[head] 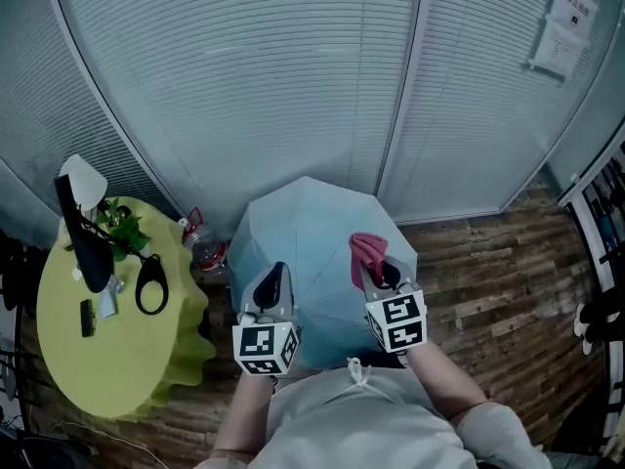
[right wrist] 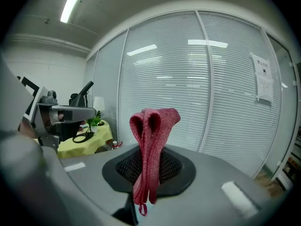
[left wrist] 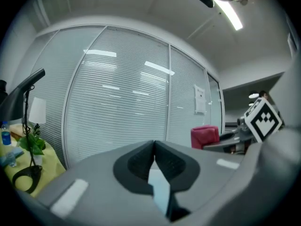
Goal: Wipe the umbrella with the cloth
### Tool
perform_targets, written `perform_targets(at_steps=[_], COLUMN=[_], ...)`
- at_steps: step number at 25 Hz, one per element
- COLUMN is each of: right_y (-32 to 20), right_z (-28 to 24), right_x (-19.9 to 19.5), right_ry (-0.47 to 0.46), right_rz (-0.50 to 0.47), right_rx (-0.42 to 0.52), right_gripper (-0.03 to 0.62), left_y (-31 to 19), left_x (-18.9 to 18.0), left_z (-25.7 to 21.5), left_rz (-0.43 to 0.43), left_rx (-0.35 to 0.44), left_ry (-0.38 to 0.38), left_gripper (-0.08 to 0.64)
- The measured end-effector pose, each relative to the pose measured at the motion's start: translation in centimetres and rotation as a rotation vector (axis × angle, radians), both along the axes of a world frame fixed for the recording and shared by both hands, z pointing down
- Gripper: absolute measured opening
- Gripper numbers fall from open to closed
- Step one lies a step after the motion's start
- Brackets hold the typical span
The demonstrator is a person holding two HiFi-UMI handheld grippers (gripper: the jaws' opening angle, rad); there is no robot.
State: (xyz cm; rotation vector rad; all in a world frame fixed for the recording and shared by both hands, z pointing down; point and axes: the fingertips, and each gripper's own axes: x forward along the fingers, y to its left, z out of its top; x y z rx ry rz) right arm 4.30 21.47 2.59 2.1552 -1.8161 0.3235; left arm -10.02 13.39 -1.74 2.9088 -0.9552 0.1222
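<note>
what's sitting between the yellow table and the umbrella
A clear bottle with red at its neck, on the floor between the yellow table and the umbrella; the head view shows it.

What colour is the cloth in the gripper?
The cloth is pinkish red. It shows best in the right gripper view.

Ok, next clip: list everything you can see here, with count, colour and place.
umbrella: one, light blue, open, centre, in front of the person
cloth: one, pink-red, over the umbrella's right side
table: one, round, yellow-green cover, left
desk lamp: one, black, on the table
plant: one, green, on the table
bottle: one, clear, between table and umbrella
paper notices: two, white, wall, upper right
left gripper: shut, empty, over the umbrella's left side
right gripper: shut on the cloth
</note>
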Motion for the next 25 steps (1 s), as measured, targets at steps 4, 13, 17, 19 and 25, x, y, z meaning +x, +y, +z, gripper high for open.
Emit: perform_targets(at_steps=[4,13,17,19,25], right_y=[0.3,0.5,1.0,1.1,1.2], right_z=[0.1,-0.6,0.0,0.3,0.6], right_x=[-0.8,-1.1,-1.4,-1.5,-1.6], right_ry=[0.004,-0.003,-0.03,-0.038,-0.025], right_rz=[-0.019,-0.009,0.014,0.017,0.014], right_rx=[-0.018,-0.001,0.001,-0.001,-0.011], right_gripper=[0.054,0.054,0.054,0.054,0.054], left_y=[0.3,1.3,1.3,1.3,1.8], left_x=[-0.3,0.0,-0.7,-0.9,-0.5], left_z=[-0.3,-0.9,0.0,0.4,0.6], left_rz=[-0.004,0.034,0.038,0.032,0.045], left_rx=[0.0,-0.028,-0.05,-0.046,-0.032], left_ry=[0.012,0.05,0.06,0.048,0.022], left_gripper=[0.008,0.008,0.008,0.008,0.008])
